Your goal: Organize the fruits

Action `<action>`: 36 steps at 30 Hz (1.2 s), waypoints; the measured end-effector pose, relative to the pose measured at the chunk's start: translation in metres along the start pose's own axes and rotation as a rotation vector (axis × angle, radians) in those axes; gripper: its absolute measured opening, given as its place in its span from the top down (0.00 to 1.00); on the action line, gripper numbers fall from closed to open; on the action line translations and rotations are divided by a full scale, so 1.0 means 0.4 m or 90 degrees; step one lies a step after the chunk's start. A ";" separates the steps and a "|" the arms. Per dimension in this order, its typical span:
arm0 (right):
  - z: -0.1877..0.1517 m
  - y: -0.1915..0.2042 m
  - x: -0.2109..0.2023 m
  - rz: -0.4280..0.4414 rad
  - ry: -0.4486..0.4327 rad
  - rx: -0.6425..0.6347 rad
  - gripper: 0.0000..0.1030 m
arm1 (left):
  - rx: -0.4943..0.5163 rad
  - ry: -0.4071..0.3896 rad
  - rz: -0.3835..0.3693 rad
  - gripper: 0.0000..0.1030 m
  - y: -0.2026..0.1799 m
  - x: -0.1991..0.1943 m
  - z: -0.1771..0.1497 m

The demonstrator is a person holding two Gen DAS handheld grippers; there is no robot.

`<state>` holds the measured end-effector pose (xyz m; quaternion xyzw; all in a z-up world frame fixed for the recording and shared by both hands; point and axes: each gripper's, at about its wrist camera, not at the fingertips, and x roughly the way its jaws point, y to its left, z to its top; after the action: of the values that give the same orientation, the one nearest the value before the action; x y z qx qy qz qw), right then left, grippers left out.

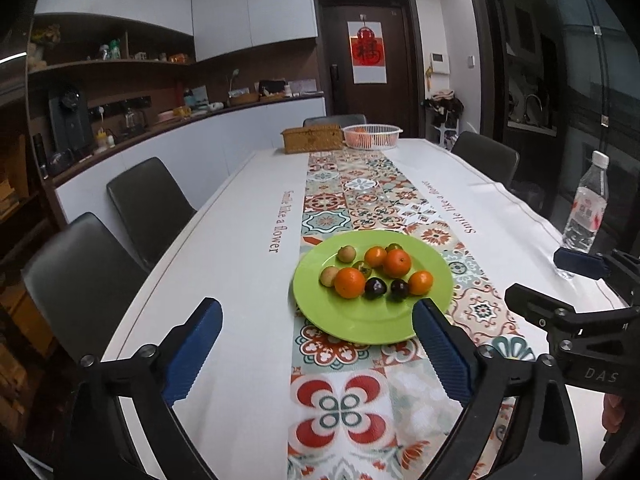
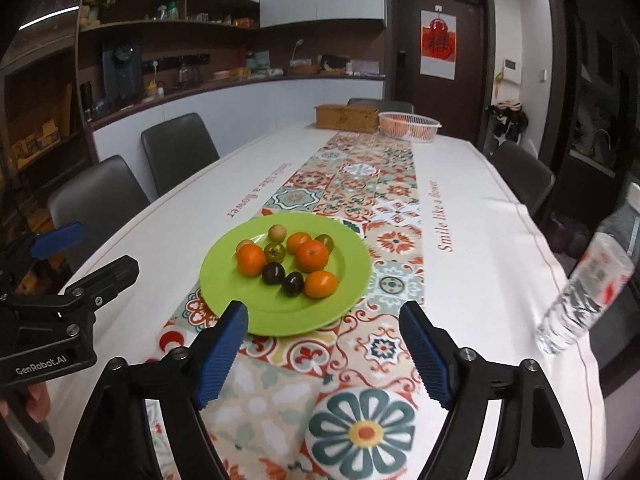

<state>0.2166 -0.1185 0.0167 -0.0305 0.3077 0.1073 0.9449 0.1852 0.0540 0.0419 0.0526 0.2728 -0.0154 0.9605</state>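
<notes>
The green plate (image 1: 372, 320) of fruits is seen mid-frame beyond the wide, empty left gripper (image 1: 316, 336) and right gripper (image 2: 324, 330), while the water bottle (image 1: 586, 208) is shown sharply only in the left view.

— From my left gripper (image 1: 316, 312), what's ahead?
— The plate (image 1: 360, 320) lies just before it on the table runner (image 1: 340, 400), fruits (image 1: 372, 272) on it, and my right gripper (image 2: 322, 314) to the right.
— Further out?
— A box (image 1: 312, 139) and a basket (image 1: 372, 136) at the table's (image 1: 232, 240) far end; a bottle (image 1: 586, 208) stands off right.
</notes>
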 end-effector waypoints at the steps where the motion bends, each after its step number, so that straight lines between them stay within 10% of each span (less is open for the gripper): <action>1: -0.003 0.000 -0.013 0.000 -0.005 0.001 0.18 | -0.001 -0.003 -0.001 0.04 -0.003 -0.012 -0.001; 36: -0.099 -0.039 -0.306 -0.029 -0.087 0.024 0.06 | -0.022 -0.022 -0.023 0.00 -0.082 -0.257 -0.074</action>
<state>0.1010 -0.1610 0.0566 -0.0125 0.2436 0.0821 0.9663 0.0805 0.0248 0.0677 0.0311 0.2574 -0.0287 0.9654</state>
